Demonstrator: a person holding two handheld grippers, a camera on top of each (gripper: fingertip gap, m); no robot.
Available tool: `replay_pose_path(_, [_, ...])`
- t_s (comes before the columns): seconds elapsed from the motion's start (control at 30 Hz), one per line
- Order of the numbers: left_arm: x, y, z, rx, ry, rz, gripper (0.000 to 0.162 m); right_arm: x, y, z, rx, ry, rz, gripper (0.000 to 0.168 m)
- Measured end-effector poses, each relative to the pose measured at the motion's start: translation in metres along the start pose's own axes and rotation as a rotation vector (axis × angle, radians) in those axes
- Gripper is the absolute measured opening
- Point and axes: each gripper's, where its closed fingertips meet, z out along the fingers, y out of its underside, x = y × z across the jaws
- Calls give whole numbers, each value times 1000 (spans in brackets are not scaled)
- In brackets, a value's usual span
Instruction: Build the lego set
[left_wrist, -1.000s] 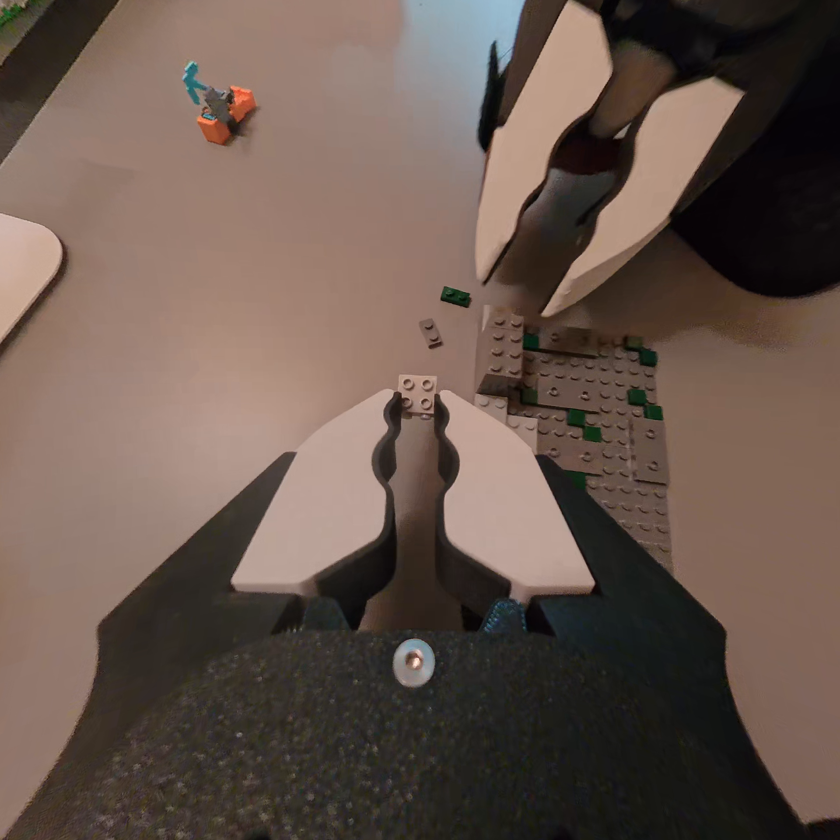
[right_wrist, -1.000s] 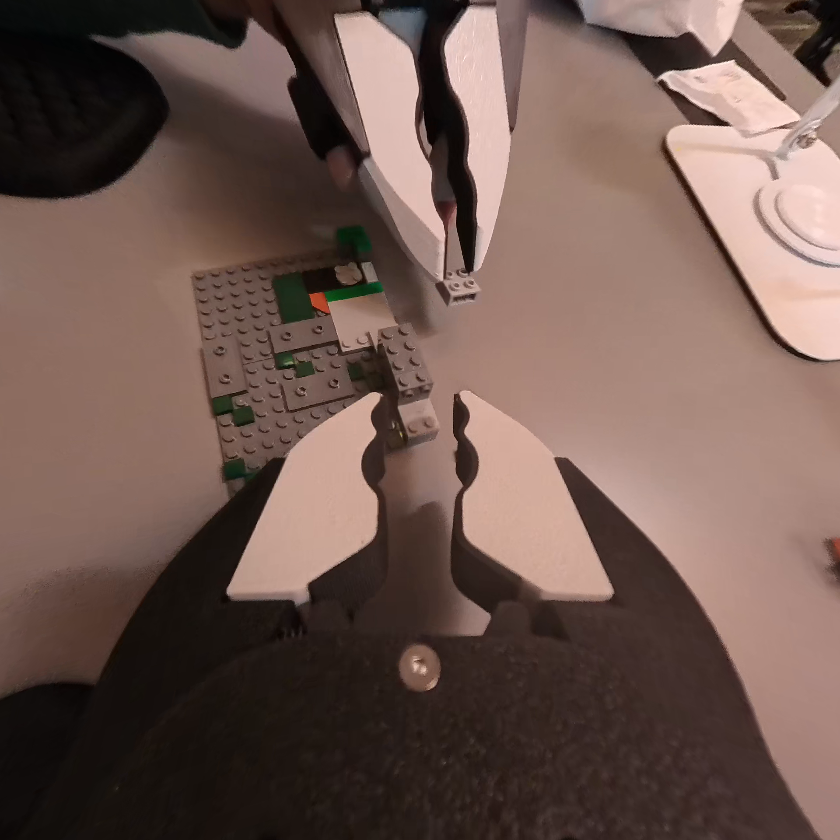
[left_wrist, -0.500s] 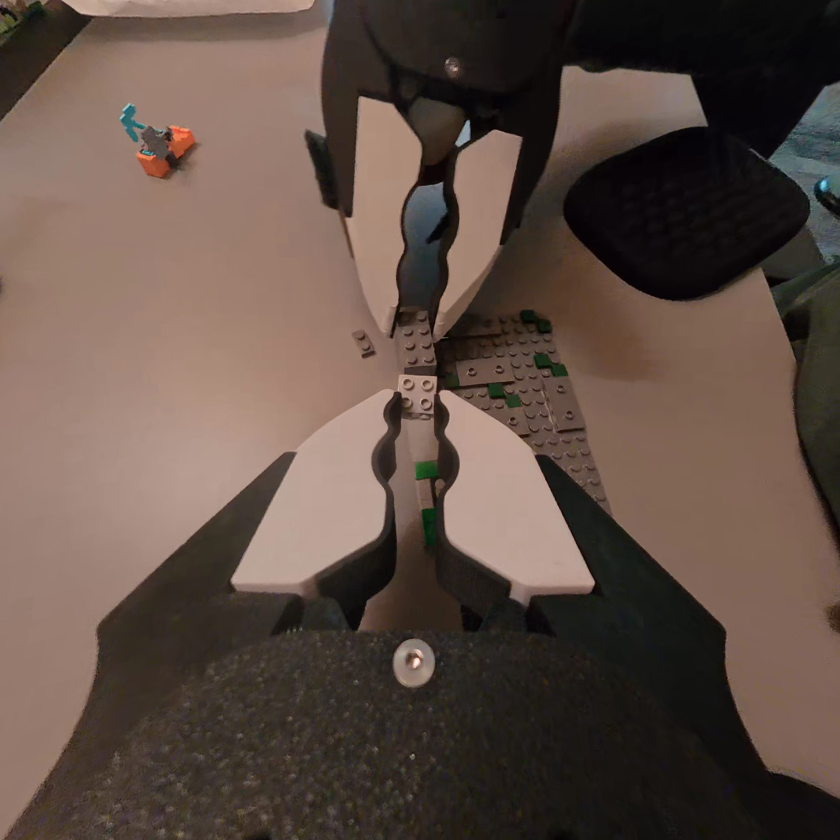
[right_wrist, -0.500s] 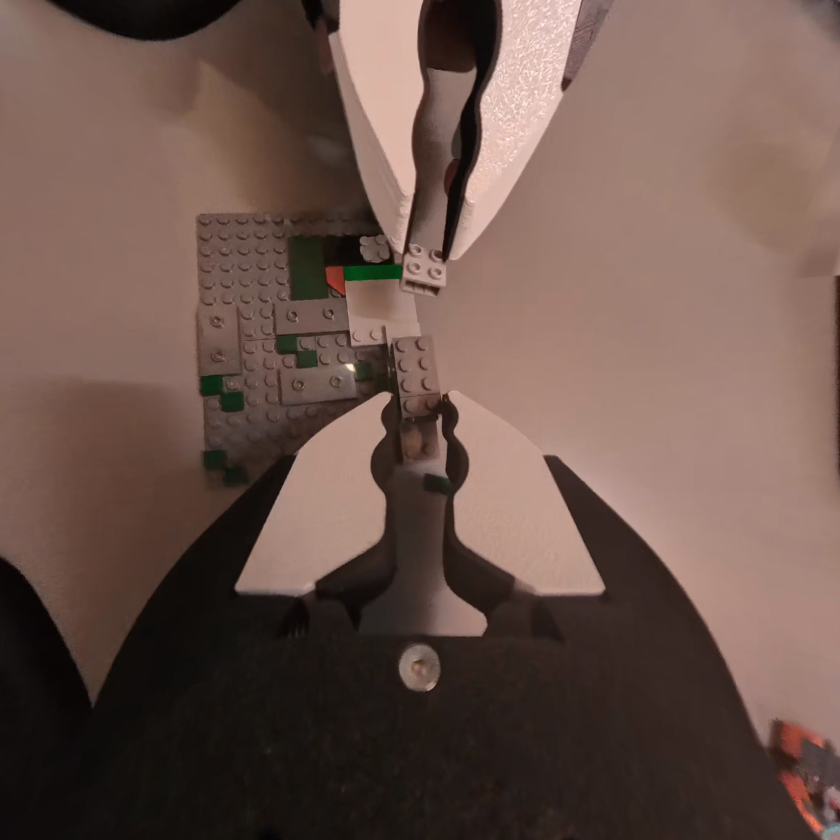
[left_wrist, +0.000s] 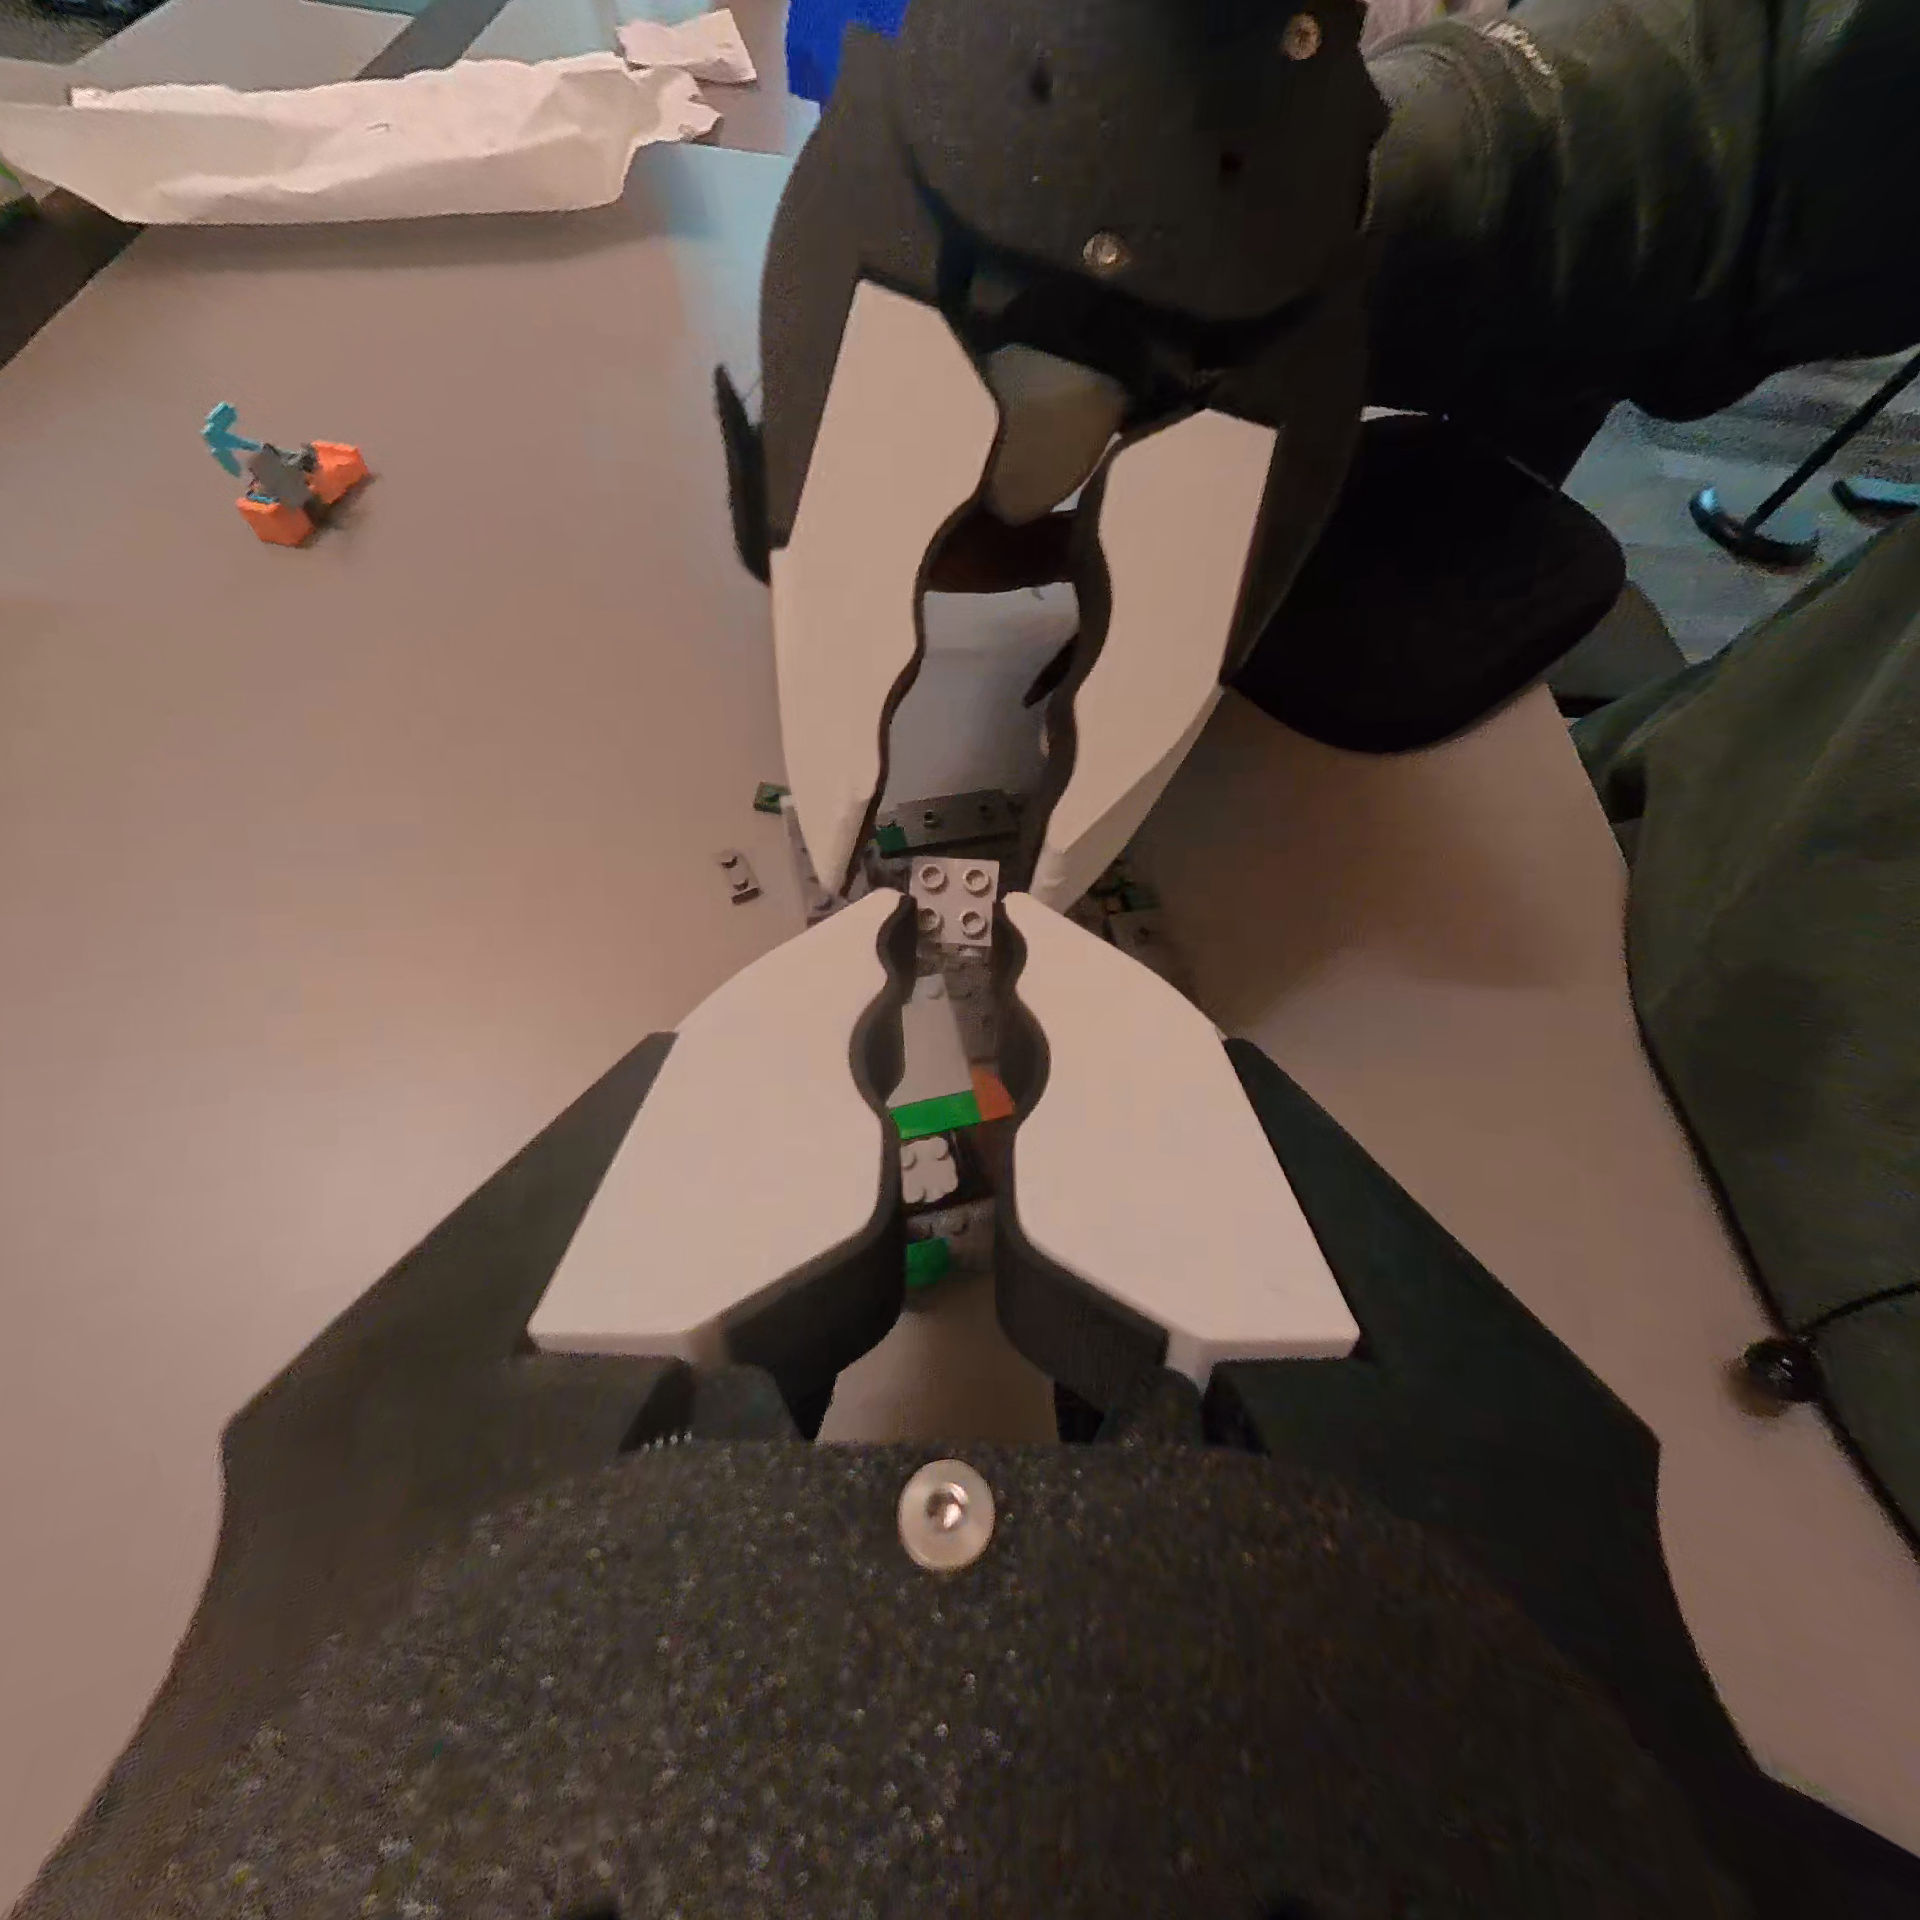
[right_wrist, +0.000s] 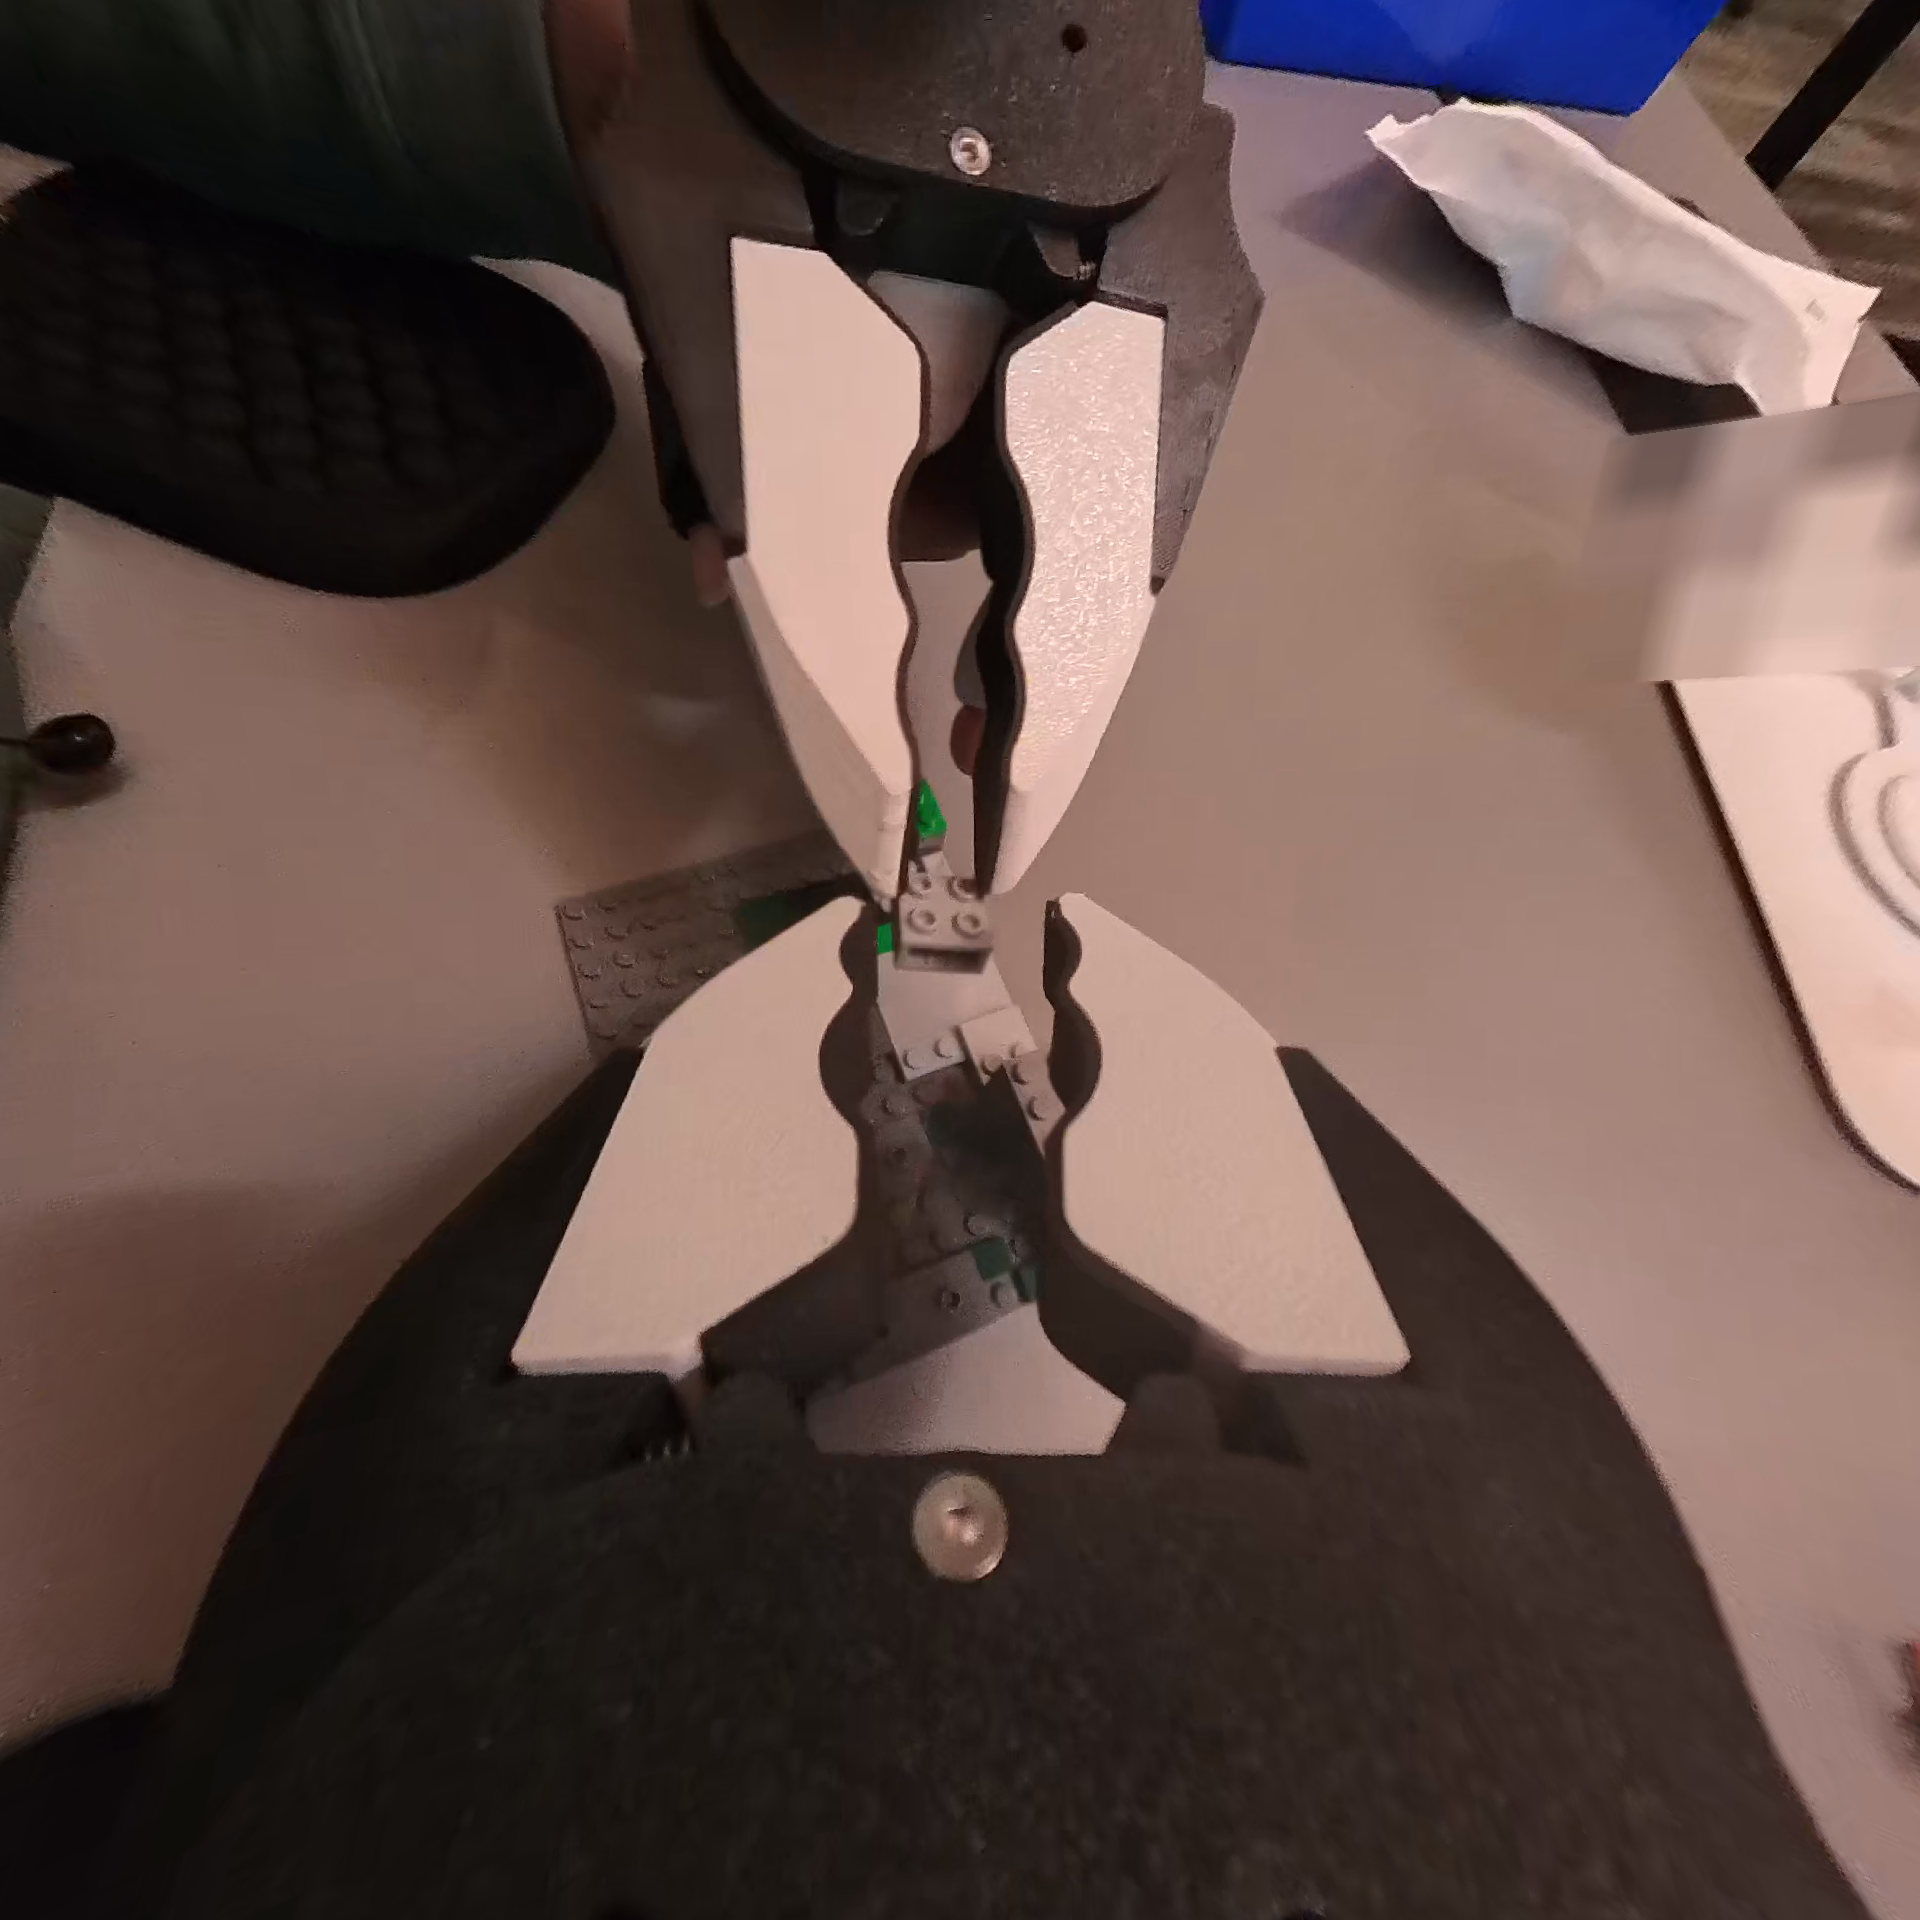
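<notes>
My left gripper (left_wrist: 956, 906) is shut on a light grey 2x2 brick (left_wrist: 954, 899) and holds it over the grey baseplate (right_wrist: 644, 945), which carries grey, green, white and orange pieces. In the right wrist view the left gripper (right_wrist: 940, 883) comes down from the top with the brick (right_wrist: 943, 923) at its tips. My right gripper (right_wrist: 961, 914) is open, tip to tip with the left one, with one finger on each side of the brick and not gripping it. It shows opposite in the left wrist view (left_wrist: 935, 862). The grippers hide most of the plate.
A small orange and teal build (left_wrist: 291, 483) stands far left. A loose grey plate (left_wrist: 738, 878) and a green piece (left_wrist: 769, 798) lie left of the baseplate. Crumpled white paper (left_wrist: 343, 145) lies at the back, a white lamp base (right_wrist: 1818, 914) to the right, and a black chair seat (left_wrist: 1423, 582) by the table edge. My left and right fingertips are right by each other. Both grippers' tips are roughly 9 cm from the loose grey plate (left_wrist: 738, 878).
My left gripper has carried the grey brick from beside the baseplate to over it. My right gripper has moved in over the plate until the two sets of tips meet, and its fingers have spread slightly.
</notes>
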Motion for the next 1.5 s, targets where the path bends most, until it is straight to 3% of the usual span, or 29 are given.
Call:
replay_pose_path(0.1, [1,-2,-1,-5,-19,13,13,-4,-1,0,-1,-29,11,18])
replay_pose_path(0.27, [-1,-6,-7,23,-54,-44,13,-2,-7,-1,37,13,21,17])
replay_pose_path(0.4, [-12,-5,-15,55,-93,-196,24,6,-11,-8,98,139,6,17])
replay_pose_path(0.6, [-6,-25,-19,267,59,-563,24,11,-22,-24,185,382,-93,17])
replay_pose_path(0.8, [12,-41,-13,359,225,-692,20,7,-34,-35,237,487,-187,17])
replay_pose_path(0.97, [15,-41,-11,352,252,-695,10,3,-34,-36,221,525,-255,17])
replay_pose_path(1.1, [18,-31,-12,273,235,-577,9,-6,-28,-31,190,422,-207,20])
replay_pose_path(1.27, [24,-16,-14,74,192,-311,9,-18,-20,-32,120,120,-58,24])
replay_pose_path(1.5, [36,-24,-8,-32,237,-137,9,-28,-22,-28,47,-137,88,20])
